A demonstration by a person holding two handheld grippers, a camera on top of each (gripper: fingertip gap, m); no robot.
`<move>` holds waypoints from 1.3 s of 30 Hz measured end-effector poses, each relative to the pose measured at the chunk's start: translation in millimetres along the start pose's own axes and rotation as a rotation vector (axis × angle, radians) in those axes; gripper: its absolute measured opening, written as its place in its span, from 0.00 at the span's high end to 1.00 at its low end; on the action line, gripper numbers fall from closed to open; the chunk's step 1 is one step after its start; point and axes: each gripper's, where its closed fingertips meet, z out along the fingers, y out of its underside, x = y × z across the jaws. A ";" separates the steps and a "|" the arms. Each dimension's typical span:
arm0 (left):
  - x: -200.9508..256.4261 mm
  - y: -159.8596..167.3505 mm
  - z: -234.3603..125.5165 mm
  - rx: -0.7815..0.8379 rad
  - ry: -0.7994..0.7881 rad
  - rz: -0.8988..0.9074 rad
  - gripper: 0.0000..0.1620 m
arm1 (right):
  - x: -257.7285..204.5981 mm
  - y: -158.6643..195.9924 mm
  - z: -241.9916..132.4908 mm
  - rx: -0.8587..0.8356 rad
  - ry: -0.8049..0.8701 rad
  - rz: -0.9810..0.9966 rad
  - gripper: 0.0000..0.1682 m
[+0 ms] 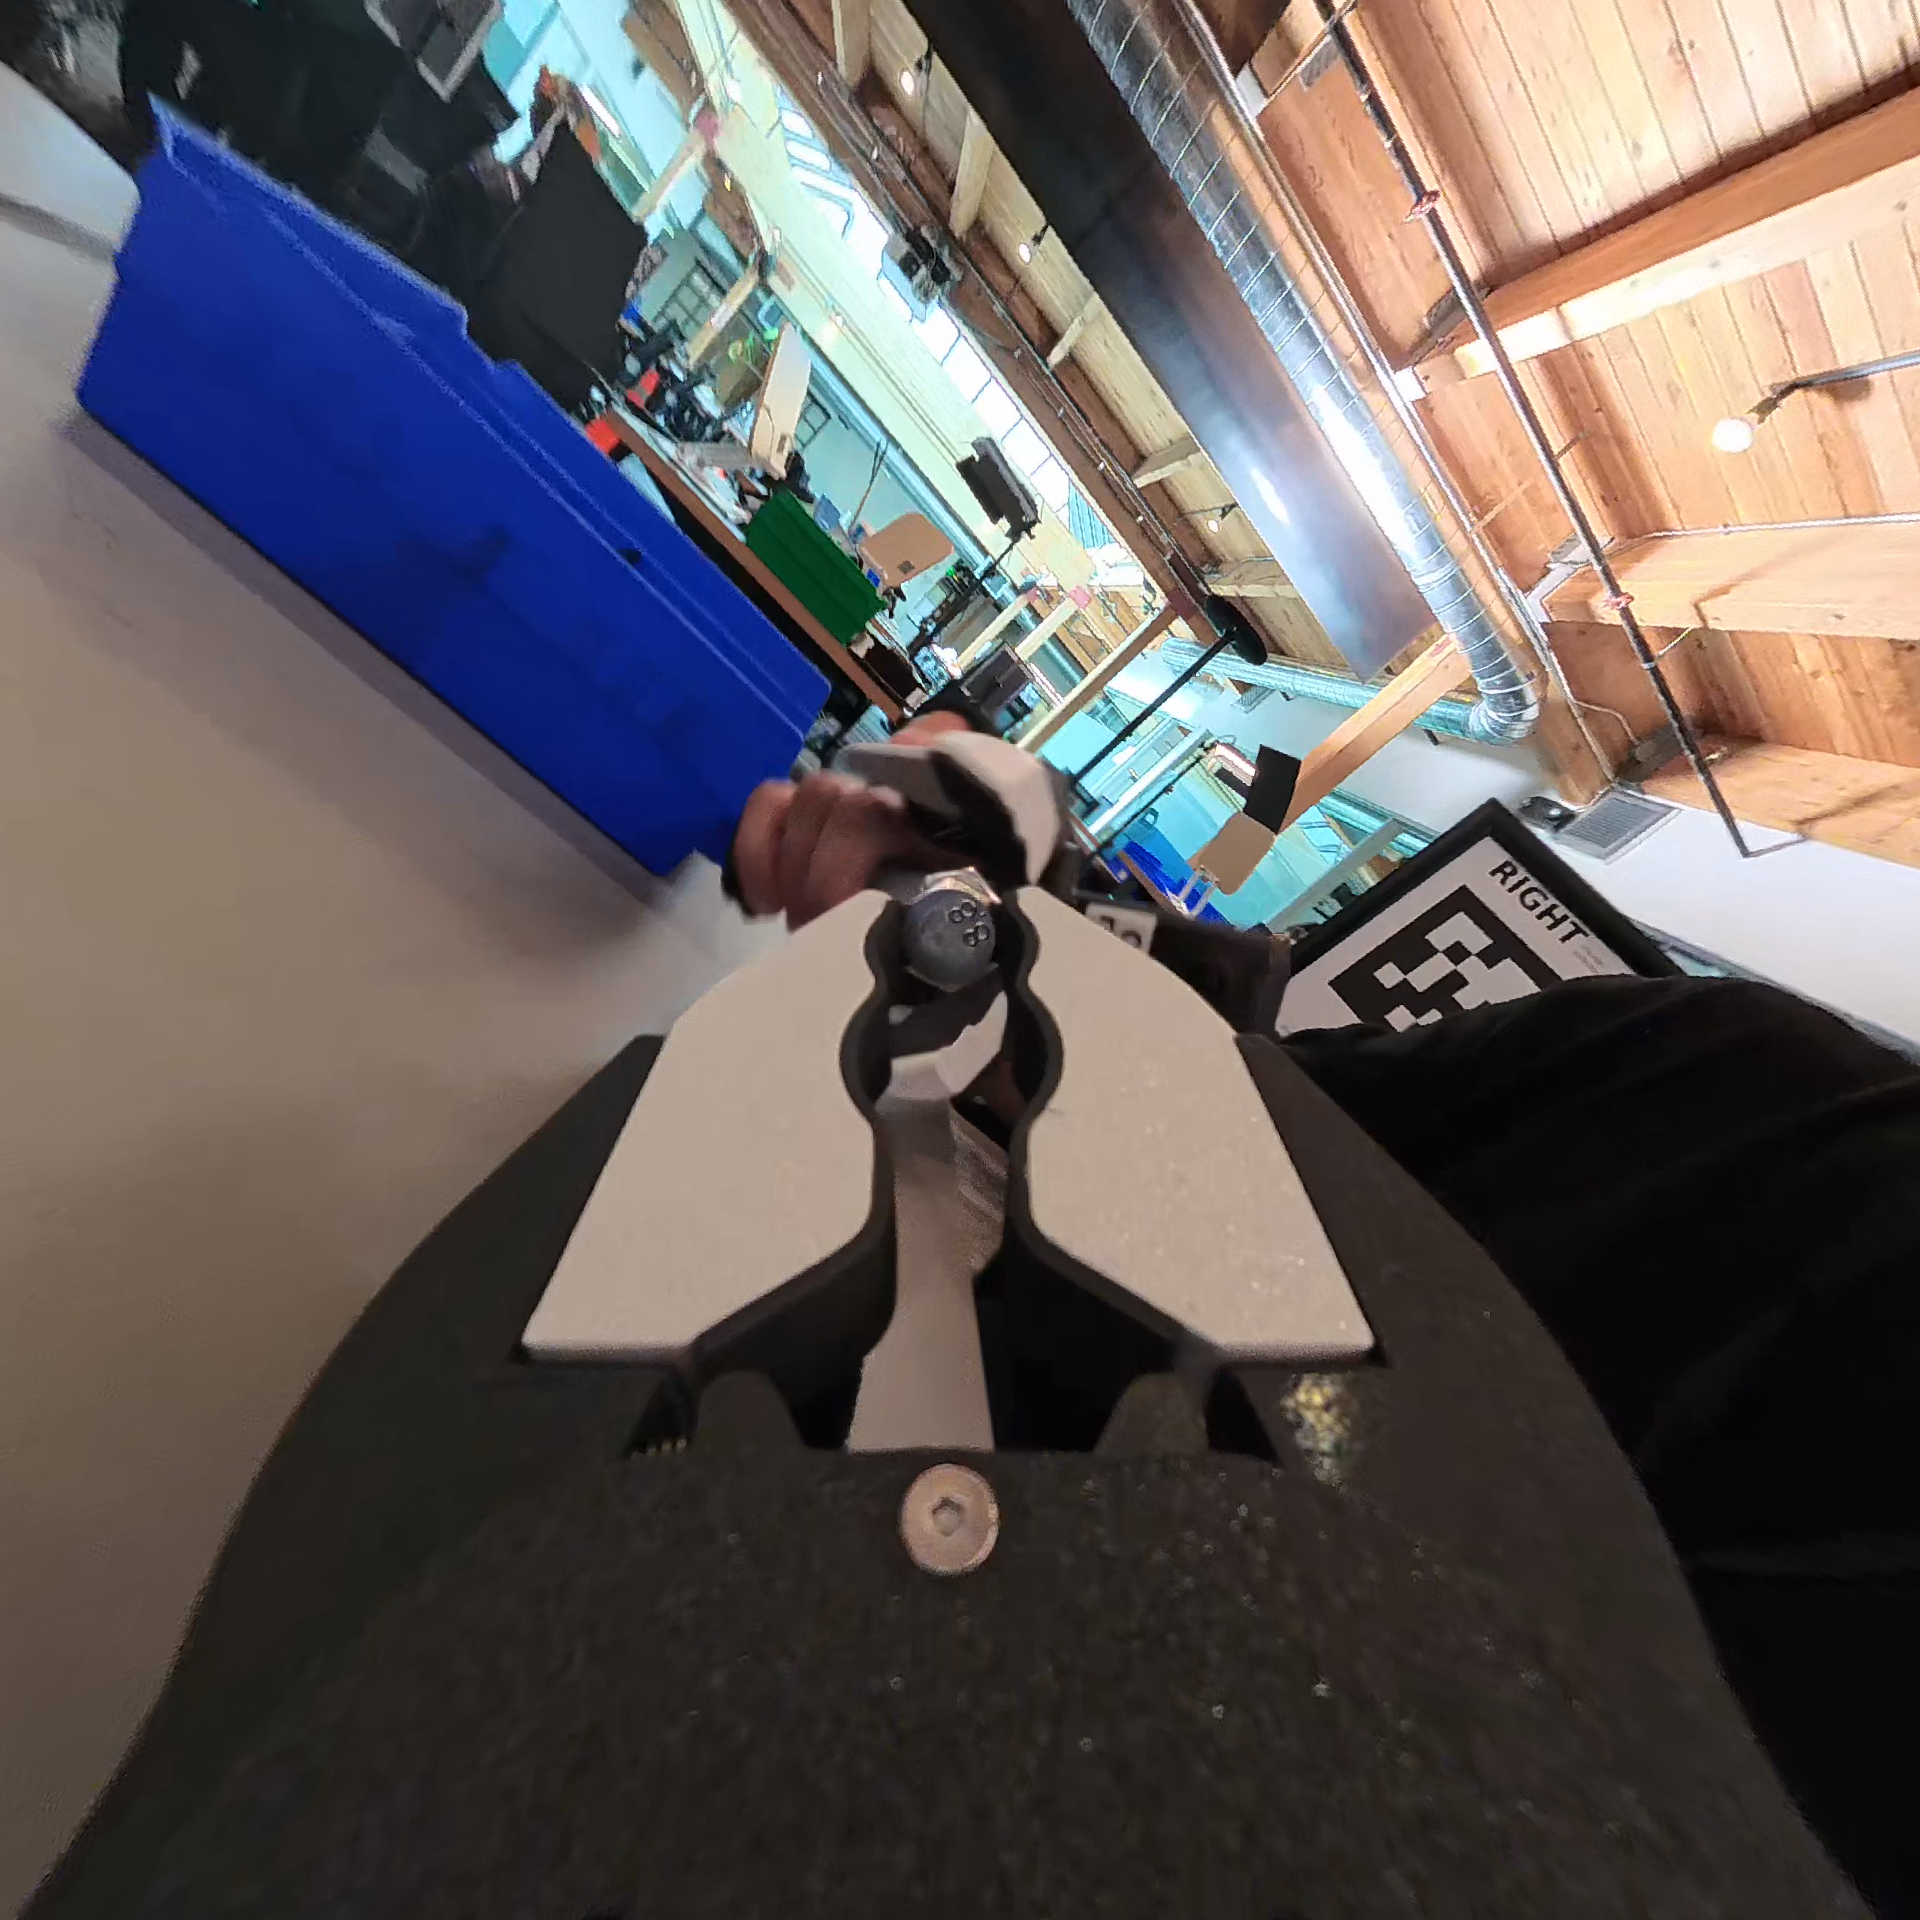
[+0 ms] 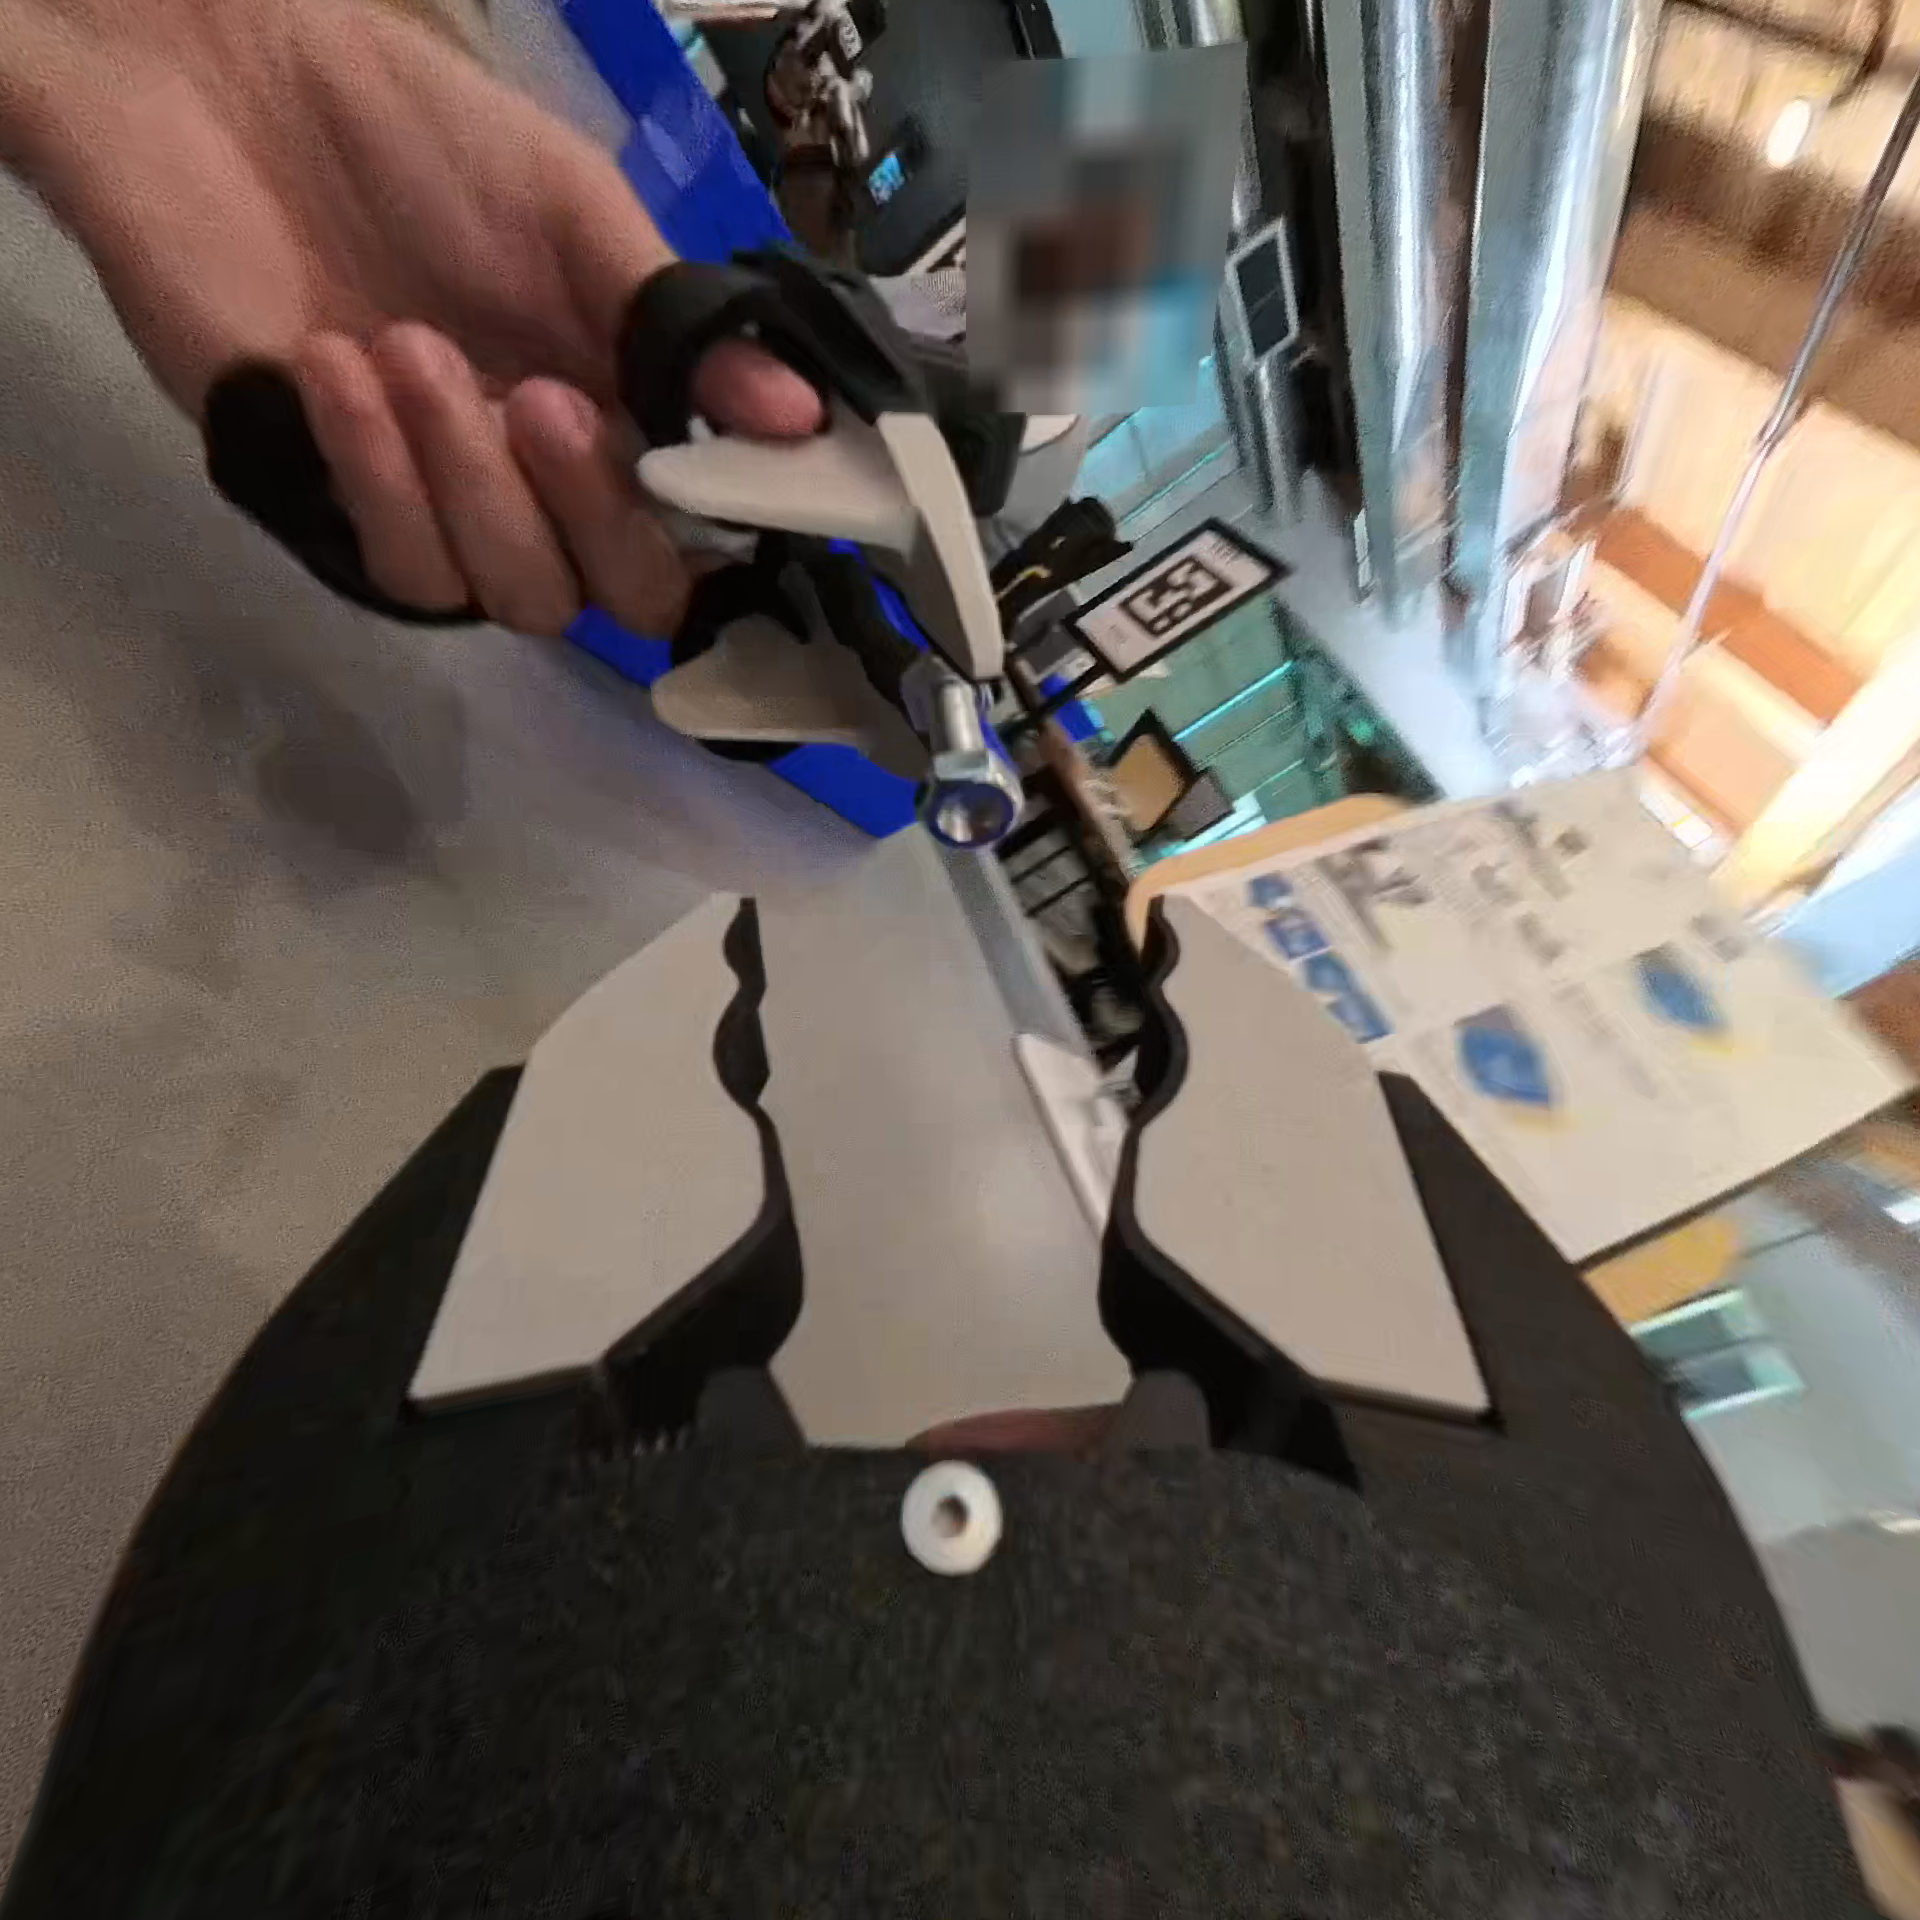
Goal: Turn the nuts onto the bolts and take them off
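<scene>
Steel bolt (image 1: 948,935) pinched in left claw (image 1: 951,940) | right claw (image 2: 945,925) spread, empty

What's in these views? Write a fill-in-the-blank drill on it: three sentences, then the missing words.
1. The left gripper is shut on a ___.
2. The jaws of the right gripper stand ___, with nothing between them.
3. The bin on the table is ___ in colour.

Missing words: bolt; open; blue.
</scene>
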 end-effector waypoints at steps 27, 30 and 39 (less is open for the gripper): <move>-19.4 -4.3 -8.0 -0.016 -0.258 0.356 0.90 | -3.0 -6.7 20.3 0.334 -0.629 2.157 0.90; -16.0 -5.4 -7.1 0.004 -0.213 0.292 0.90 | -2.1 -8.7 19.1 0.316 -0.578 1.921 0.90; -3.3 1.0 -0.7 -0.004 -0.029 0.068 0.90 | -3.1 -8.8 11.7 0.123 -0.201 0.479 0.90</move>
